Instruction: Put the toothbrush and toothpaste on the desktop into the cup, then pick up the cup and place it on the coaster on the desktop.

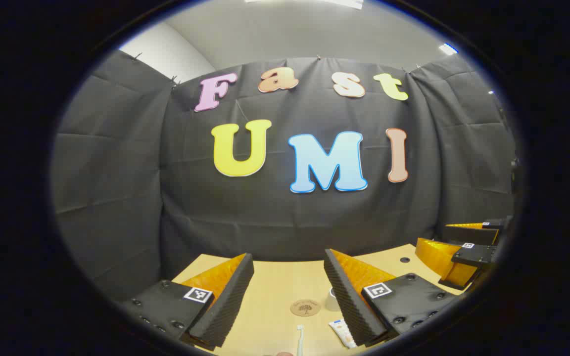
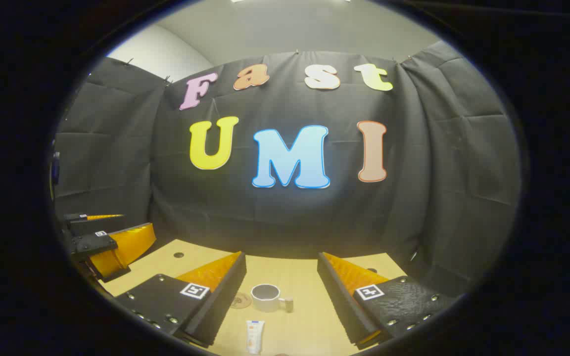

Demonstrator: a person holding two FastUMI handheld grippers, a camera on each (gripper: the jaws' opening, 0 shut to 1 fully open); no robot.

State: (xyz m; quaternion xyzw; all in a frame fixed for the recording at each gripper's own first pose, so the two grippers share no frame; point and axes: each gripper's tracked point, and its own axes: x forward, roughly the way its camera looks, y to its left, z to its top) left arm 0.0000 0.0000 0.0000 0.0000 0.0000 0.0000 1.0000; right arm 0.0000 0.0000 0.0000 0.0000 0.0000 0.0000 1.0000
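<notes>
A white cup (image 2: 265, 297) with a handle stands upright on the wooden desktop (image 2: 305, 316). Left of it lies a round brown coaster (image 2: 239, 300), partly hidden by a finger. A white toothpaste tube (image 2: 254, 336) lies nearer than the cup. My right gripper (image 2: 280, 257) is open and empty above them. In the left gripper view the coaster (image 1: 305, 307) sits mid-table, the cup (image 1: 332, 299) peeks from behind a finger, and the toothbrush (image 1: 299, 341) and toothpaste tube (image 1: 343, 332) lie at the near edge. My left gripper (image 1: 289, 256) is open and holds nothing.
Black cloth walls close the booth behind and on both sides of the desktop (image 1: 275, 287). The right gripper (image 1: 463, 252) hovers at the right of the left gripper view. The left gripper (image 2: 107, 242) hovers at the left of the right gripper view. A small cable hole (image 2: 178, 255) marks the table.
</notes>
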